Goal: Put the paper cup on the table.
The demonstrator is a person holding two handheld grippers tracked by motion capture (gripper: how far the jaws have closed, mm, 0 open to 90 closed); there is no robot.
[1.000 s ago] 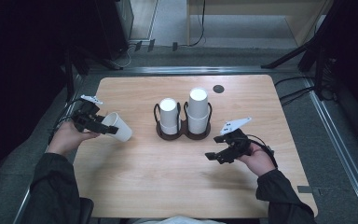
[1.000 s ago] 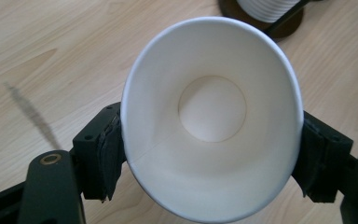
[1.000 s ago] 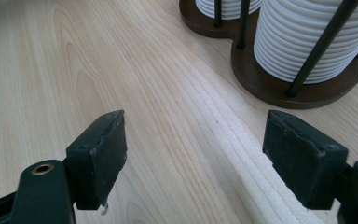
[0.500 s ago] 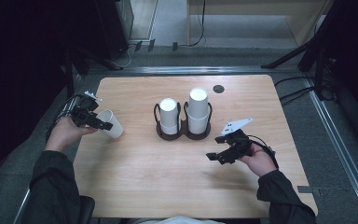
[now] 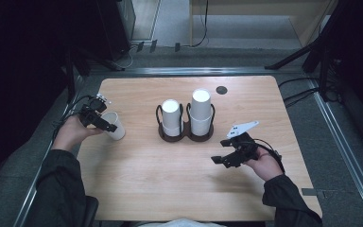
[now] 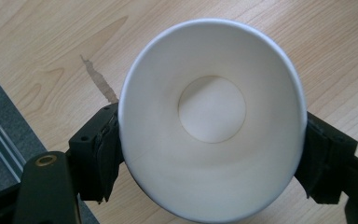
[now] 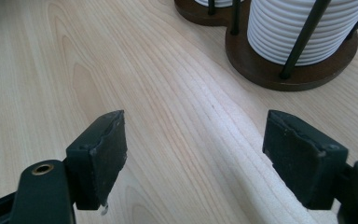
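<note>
While I watch from the high view, the widest thing before me is the pale wooden table [image 5: 170, 189], its grain running plain and bare over most of the near half. At its middle stands a dark wooden cup holder [image 5: 185, 135] with two round bays and thin black upright rods; each bay carries a stack of white paper cups [image 5: 201, 113], the right stack taller than the left. In the right gripper view the ribbed rims of one stack show through the rods, with the holder's brown base beneath. A small dark disc [image 5: 221, 90] lies on the table behind the holder, towards the far right.

At the left edge of the table sits the single paper cup [image 6: 212, 121] I am working with: white, smooth, tapering to a small round bottom, its mouth turned towards the camera of the left tool [image 5: 105, 124]. The cup lies between that tool's jaws, which have just been opening; whether the pads press on its wall or merely flank it I cannot tell. It looks tilted rather than upright, well apart from the holder.

My right tool [image 5: 221, 159] hangs over the open table in front of the holder, its jaws apart with bare wood between them. Nothing stands between the cup and the holder.
</note>
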